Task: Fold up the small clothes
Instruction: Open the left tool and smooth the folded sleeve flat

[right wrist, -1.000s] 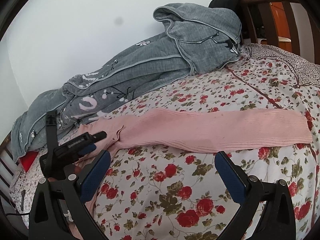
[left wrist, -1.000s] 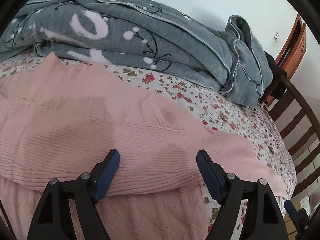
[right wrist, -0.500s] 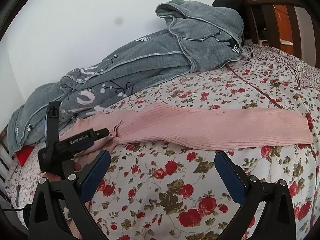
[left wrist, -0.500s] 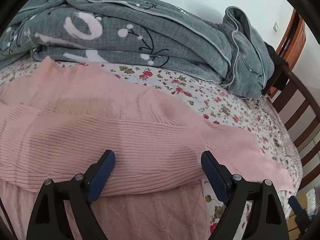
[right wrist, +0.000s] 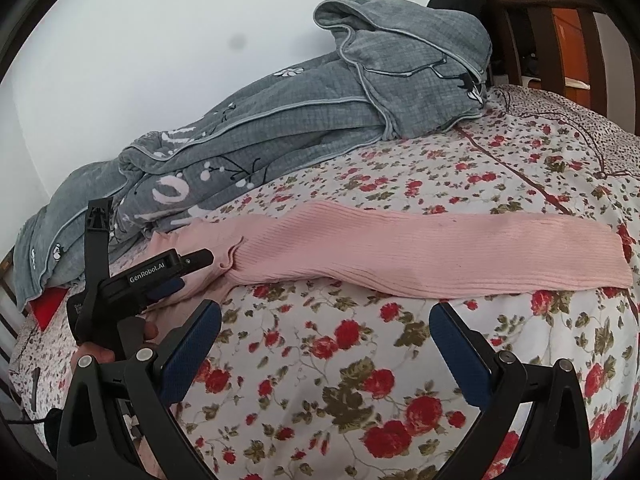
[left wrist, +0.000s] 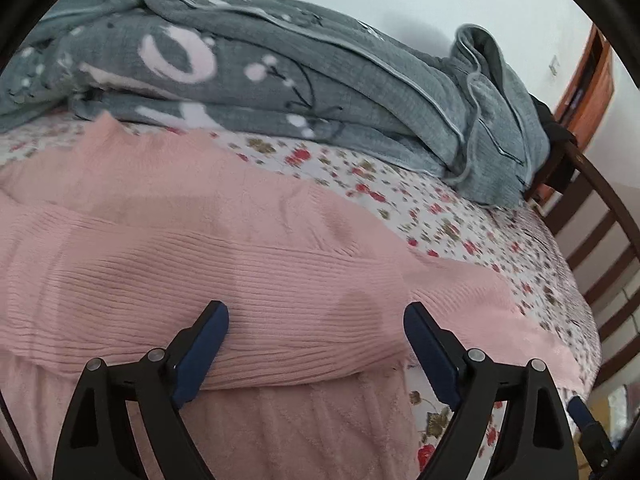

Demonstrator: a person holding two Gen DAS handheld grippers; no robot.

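A pink ribbed knit sweater [left wrist: 200, 248] lies flat on the floral bedsheet [left wrist: 460, 232]. One sleeve is folded across its body. My left gripper [left wrist: 316, 320] is open and empty, its fingers low over the folded sleeve's near edge. In the right wrist view the other sleeve [right wrist: 440, 248] stretches out to the right across the sheet. My right gripper [right wrist: 324, 328] is open and empty, just short of that sleeve's near edge. The left gripper [right wrist: 176, 276] shows at the left over the sweater's shoulder.
A crumpled grey quilt [left wrist: 300, 88] lies along the wall behind the sweater; it also shows in the right wrist view [right wrist: 300, 120]. A dark wooden bed frame [left wrist: 600, 216] rises at the right. The floral sheet [right wrist: 360, 360] fills the foreground.
My left gripper has moved a little forward over the folded sleeve. My right gripper has come closer to the outstretched sleeve. Both stay open.
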